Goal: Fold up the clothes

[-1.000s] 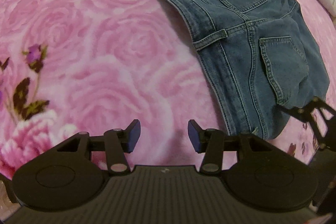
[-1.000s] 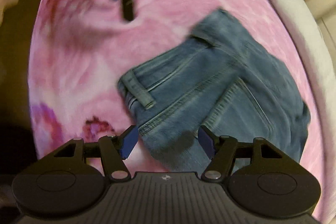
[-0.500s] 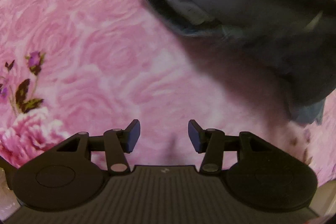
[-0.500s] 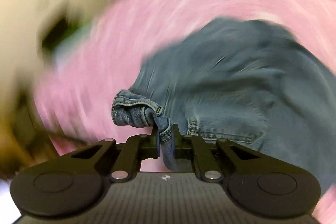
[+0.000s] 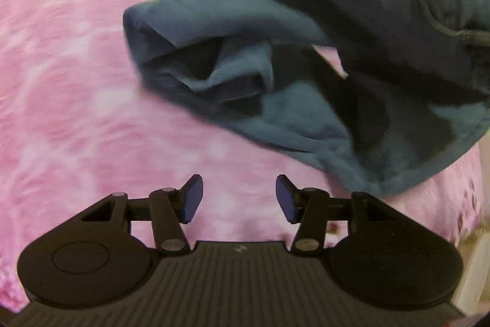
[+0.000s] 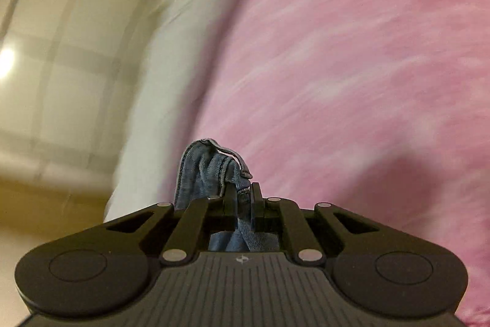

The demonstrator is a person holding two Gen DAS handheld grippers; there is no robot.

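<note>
- Lifted off the pink bed cover (image 5: 76,81) since a moment ago, the denim shorts (image 5: 352,51) now hang in the air.
- Their bunched edge (image 6: 214,170) is pinched by the right gripper (image 6: 243,201), fingers closed.
- Nothing is held by the left gripper (image 5: 239,198); its fingers are opening.
- Thick but floppy denim is best taken by the waistband.
- Lots of free bed is seen; its edge is near.

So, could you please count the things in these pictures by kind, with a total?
Denim garment: 1
Pink floral blanket: 1
White bedding at the blanket's edge: 1
Grippers: 2, left gripper and right gripper
Total: 5
</note>
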